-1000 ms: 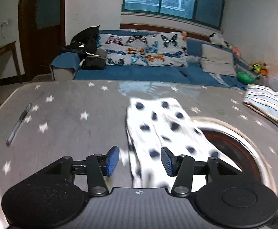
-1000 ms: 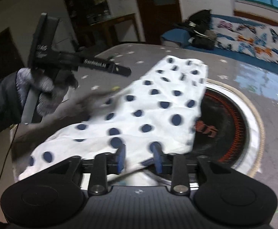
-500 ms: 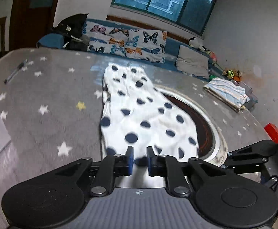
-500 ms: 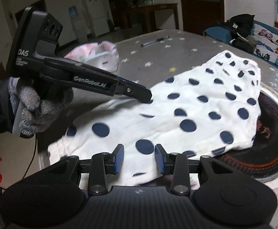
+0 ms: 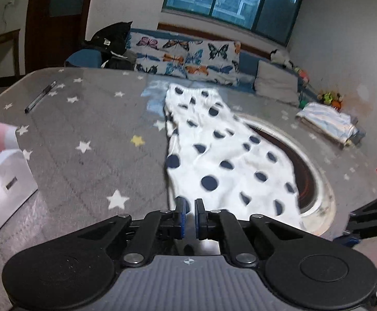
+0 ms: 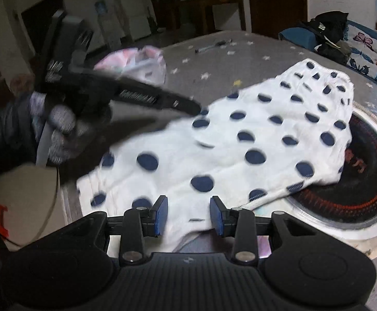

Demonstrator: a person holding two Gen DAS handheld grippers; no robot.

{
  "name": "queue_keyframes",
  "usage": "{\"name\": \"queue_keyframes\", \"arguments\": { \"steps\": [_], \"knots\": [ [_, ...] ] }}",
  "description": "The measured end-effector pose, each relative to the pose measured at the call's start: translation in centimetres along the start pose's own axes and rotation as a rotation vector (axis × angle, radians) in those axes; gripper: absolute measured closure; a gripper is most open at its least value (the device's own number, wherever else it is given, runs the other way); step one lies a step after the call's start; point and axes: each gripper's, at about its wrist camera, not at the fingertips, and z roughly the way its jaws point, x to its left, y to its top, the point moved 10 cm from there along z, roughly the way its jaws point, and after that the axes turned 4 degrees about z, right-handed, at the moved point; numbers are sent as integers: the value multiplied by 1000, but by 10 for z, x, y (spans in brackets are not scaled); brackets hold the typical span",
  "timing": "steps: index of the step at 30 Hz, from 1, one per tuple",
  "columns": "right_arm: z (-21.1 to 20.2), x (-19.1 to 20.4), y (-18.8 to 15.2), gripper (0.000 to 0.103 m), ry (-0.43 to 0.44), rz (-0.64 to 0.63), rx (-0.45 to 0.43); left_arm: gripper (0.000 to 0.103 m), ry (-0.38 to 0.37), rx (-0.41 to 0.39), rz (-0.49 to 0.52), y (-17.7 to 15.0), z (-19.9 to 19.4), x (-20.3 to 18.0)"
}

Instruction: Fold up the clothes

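Left wrist view shows my left gripper [image 5: 190, 217] with its pads nearly together at the near edge of the spotted cloth [image 5: 222, 155]. The fabric runs up between the pads, so I judge it pinched, though the contact itself is hidden. From the right wrist view, the left gripper [image 6: 198, 108] has its tip on the cloth's far side.

My right gripper [image 6: 188, 216] stands partly open, pads either side of the near hem, not pressing on it. The cloth lies spread on the star-print table [image 5: 85, 129], one side draped over the round burner [image 6: 364, 181] set in the top.

What worries me: the left pinch sits right at the edge, so a quick lift could pull the hem free. If I raise the left side before the right closes, the cloth will swing and bunch instead of folding flat. The part over the burner rim could drag or snag as I pull. Blur in both views also makes my aim at the hem uncertain.
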Motion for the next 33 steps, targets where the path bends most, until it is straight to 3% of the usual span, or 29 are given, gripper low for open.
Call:
{"name": "queue_keyframes", "arguments": {
  "steps": [8,13,22,33],
  "knots": [
    [10,-61,38,67,-121,66,-68,95,-96,3,6,4,-4,-37],
    [28,-95,41,67,-146,123,-14,94,-126,62,19,-10,5,-49],
    [57,-127,97,67,-165,121,-50,93,-123,115,64,-29,13,-62],
    [108,-187,138,67,-225,197,-54,90,-154,120,48,-34,14,-60]
  ]
}}
